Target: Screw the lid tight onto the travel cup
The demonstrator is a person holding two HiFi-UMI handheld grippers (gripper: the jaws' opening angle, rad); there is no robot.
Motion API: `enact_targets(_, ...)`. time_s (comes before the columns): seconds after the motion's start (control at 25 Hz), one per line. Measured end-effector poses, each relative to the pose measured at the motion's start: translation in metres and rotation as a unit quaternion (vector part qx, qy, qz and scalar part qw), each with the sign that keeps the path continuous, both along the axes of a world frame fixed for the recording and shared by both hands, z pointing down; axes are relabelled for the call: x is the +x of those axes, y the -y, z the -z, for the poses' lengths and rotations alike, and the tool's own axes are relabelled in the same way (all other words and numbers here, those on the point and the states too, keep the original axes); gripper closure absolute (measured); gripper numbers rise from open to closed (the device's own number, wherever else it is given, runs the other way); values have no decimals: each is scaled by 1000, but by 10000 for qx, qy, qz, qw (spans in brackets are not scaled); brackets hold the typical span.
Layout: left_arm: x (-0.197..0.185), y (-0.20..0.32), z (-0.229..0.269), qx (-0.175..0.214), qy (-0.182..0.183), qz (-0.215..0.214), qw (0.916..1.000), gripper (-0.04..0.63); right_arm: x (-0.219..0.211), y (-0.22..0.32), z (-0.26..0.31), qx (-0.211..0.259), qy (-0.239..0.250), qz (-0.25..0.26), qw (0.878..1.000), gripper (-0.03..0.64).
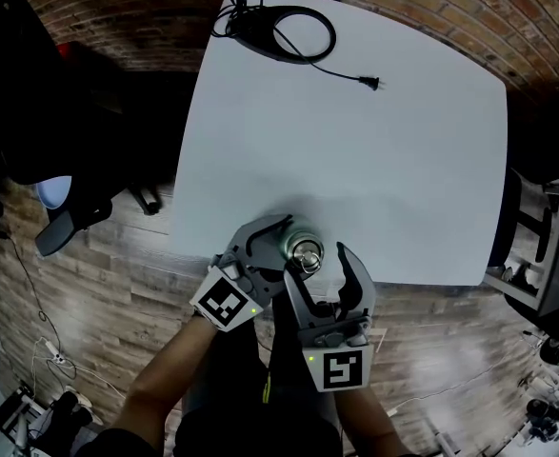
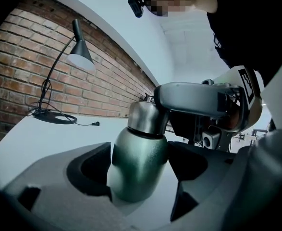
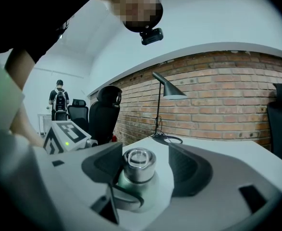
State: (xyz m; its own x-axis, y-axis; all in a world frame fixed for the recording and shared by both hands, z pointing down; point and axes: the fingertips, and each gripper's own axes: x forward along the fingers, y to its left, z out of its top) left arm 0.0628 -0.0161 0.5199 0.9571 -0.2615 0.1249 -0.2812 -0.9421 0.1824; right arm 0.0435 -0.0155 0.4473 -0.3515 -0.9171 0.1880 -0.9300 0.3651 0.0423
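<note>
A dark green travel cup (image 1: 287,244) with a steel lid (image 1: 307,252) stands upright near the front edge of the white table (image 1: 355,150). My left gripper (image 1: 279,251) is shut on the cup's body (image 2: 138,153), with its pads against both sides. From the right, my right gripper (image 1: 315,261) stands open around the lid (image 3: 139,159). The left pad lies close to the lid, while a gap shows before the right pad (image 3: 181,165). In the left gripper view, one right finger (image 2: 193,97) crosses just above the lid (image 2: 148,115).
A black desk lamp (image 1: 284,29) with a trailing cord and plug (image 1: 374,84) stands at the table's far edge. A black office chair (image 1: 69,212) is on the wooden floor to the left. A brick wall (image 3: 227,105) runs behind, with a person (image 3: 59,100) standing far off.
</note>
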Motion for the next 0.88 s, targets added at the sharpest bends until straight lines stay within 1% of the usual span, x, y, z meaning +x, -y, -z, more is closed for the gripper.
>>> enact_targets(0.2, -2, -5, 0, -224, 87, -84, 9997, 230, 7, -11, 10, -160, -34, 57, 9998, 334)
enact_targets(0.28, -4, -9, -1, -216, 231, -172, 9994, 229, 10, -14, 13, -278, -13, 106, 9996, 359)
enact_targets(0.36, -10, -12, 2, -184, 336, -172, 9991, 229, 13, -17, 20, -303, -7, 123, 9995, 401)
enact_targets(0.4, -14, -13, 5, -199, 362, -129, 9991, 227, 13, -18, 23, -302, -19, 130, 9995, 406)
enact_targets(0.56, -27, -16, 17, -326, 498, -5, 9982, 229, 16, -21, 38, -267, -128, 104, 9995, 465)
enact_targets(0.68, -34, -17, 23, -481, 606, 90, 9970, 229, 23, -25, 43, -336, -244, 48, 9991, 529)
enact_targets(0.76, -43, -18, 30, -524, 657, 283, 9961, 229, 27, -29, 48, -350, -293, 16, 9990, 589)
enact_targets(0.8, -48, -18, 36, -489, 683, 419, 9956, 230, 29, -31, 51, -320, -305, 14, 9990, 593)
enact_targets(0.84, -53, -17, 42, -432, 705, 550, 9951, 239, 32, -32, 55, -283, -298, 4, 9992, 600)
enact_targets(0.88, -58, -16, 48, -379, 712, 658, 9946, 303, 35, -33, 58, -264, -271, -20, 9993, 603)
